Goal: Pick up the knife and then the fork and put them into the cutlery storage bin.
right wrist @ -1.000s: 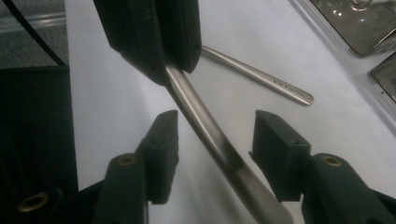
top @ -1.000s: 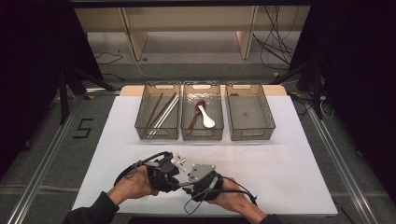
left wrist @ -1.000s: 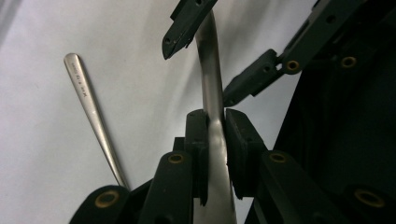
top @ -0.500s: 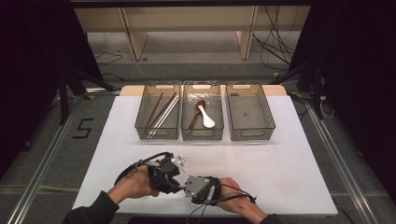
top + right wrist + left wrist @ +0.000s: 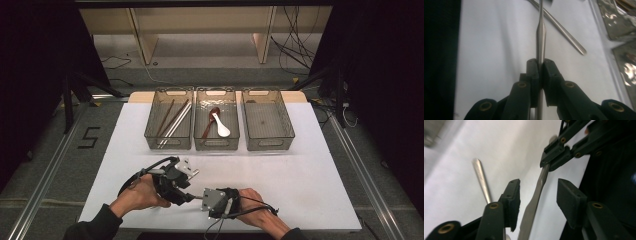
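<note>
A slim metal utensil [image 5: 540, 30] hangs between both hands near the table's front edge [image 5: 195, 196]. My right gripper [image 5: 541, 62] is shut on its handle, pads pressed against both sides, and shows at the right in the high view [image 5: 202, 196]. My left gripper [image 5: 537, 187] has just been opening. Its jaws stand apart with the same handle [image 5: 534, 200] running between them, clear of the pads. The right gripper's jaws [image 5: 554, 157] clamp the handle farther up. A second metal utensil [image 5: 482, 180] lies on the white tabletop, also crossing behind the held one [image 5: 566, 35].
Three clear bins stand in a row at the back of the white table [image 5: 310, 170]. The left bin [image 5: 152, 135] holds chopsticks, the middle bin [image 5: 216, 143] a white spoon and a dark one, and the right bin [image 5: 267, 125] holds nothing.
The right gripper has settled slightly nearer the front edge, against the left gripper's tips. The left hand has hardly shifted.
</note>
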### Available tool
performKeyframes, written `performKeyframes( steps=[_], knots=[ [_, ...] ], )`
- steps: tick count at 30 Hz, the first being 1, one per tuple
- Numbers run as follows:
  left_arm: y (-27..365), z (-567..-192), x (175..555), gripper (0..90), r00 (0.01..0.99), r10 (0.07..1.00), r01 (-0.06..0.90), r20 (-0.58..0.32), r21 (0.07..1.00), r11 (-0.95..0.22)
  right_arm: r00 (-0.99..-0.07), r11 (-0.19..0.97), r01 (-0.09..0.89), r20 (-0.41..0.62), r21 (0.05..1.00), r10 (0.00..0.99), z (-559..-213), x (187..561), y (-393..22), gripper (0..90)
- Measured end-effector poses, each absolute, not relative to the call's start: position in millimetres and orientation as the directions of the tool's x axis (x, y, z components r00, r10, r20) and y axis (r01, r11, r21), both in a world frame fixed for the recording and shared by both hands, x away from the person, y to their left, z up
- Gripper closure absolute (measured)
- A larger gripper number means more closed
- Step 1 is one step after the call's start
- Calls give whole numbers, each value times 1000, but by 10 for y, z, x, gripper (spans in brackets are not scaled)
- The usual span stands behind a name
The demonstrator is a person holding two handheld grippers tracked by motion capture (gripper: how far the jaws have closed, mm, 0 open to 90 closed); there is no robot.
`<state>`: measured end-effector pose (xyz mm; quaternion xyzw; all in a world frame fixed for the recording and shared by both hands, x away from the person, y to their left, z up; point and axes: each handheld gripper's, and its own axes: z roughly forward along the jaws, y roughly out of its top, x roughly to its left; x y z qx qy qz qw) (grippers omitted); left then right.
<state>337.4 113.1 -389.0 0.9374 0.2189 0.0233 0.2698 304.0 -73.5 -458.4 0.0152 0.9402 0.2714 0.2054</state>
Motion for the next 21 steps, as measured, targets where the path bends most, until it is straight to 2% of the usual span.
performKeyframes(
  steps=[3,6,8,11,14,21],
  knots=[
    [1173,-3841,3397,446,881,468,414,-62,578,-703,-907,855,-59,-385,516,170,-4541,3079,-829,847],
    [1244,-3801,3422,411,860,503,436,-85,635,-638,-893,868,-28,-403,495,201,-4498,3153,-979,847],
    [1290,-3802,3428,397,850,518,447,-95,651,-613,-883,869,-3,-410,495,230,-4472,3206,-1092,847],
    [1348,-3827,3439,328,825,558,460,-89,680,-571,-872,872,29,-414,489,261,-4434,3261,-1233,845],
    [1386,-3811,3443,310,809,583,447,-74,721,-529,-871,874,46,-409,484,272,-4442,3281,-1293,846],
    [1444,-3793,3450,265,787,611,464,-87,736,-494,-866,884,64,-414,464,280,-4460,3309,-1366,846]
  ],
)
